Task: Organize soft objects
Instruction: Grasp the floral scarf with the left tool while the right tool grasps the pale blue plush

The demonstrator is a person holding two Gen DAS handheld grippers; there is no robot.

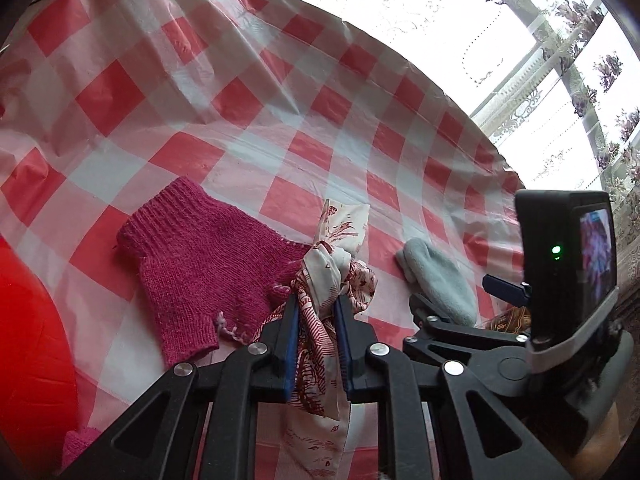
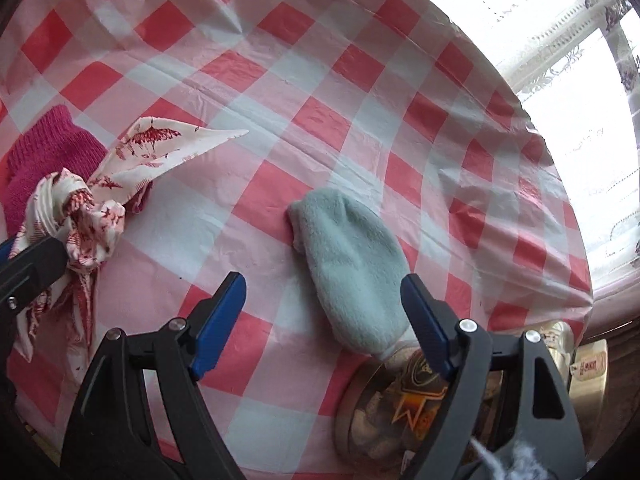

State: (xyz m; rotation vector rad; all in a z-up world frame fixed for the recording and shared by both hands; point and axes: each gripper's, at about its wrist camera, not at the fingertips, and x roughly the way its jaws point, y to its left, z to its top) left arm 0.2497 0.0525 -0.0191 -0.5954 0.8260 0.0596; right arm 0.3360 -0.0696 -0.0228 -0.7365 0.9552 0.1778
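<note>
Soft things on the red-and-white checked desk (image 2: 304,80): thin cream scarf with red prints (image 1: 320,280), pale green fleecy mitten (image 2: 352,264), pink knitted woolly piece (image 1: 200,256). All probably light, floppy, not breakable; scarf likely slippery, so best pinched at the knotted bunch. Left tongs (image 1: 316,320) tilted down, pressed together on the scarf. Right tongs (image 2: 324,308) tilted down, spread wide, empty, just over the mitten's near end.
</note>
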